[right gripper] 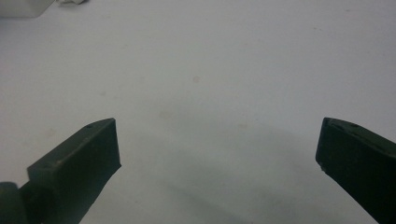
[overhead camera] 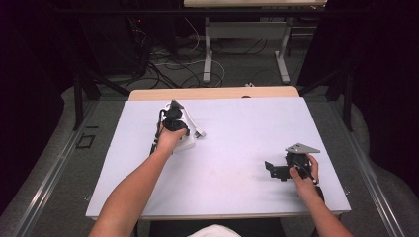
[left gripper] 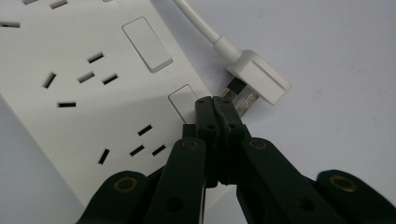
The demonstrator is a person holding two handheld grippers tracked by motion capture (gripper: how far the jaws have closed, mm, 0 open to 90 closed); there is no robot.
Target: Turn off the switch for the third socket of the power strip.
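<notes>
Item: white power strip (left gripper: pixel 93 84) at upper left of the table (overhead camera: pixel 237 148), left gripper (left gripper: pixel 215 103) jaws together pressing its switch (left gripper: pixel 183 100) beside the loose plug (left gripper: pixel 257 79); right gripper (right gripper: pixel 217 135) jaws apart, idle at lower right.

In the left gripper view the power strip (left gripper: pixel 93 93) runs off the top and left edges, and the closed left gripper (left gripper: pixel 215 103) covers part of its lower switch (left gripper: pixel 181 100). The plug's (left gripper: pixel 257 77) cable (left gripper: pixel 198 21) leaves the top edge. In the high view the left hand (overhead camera: pixel 170 137) hides most of the strip.
</notes>
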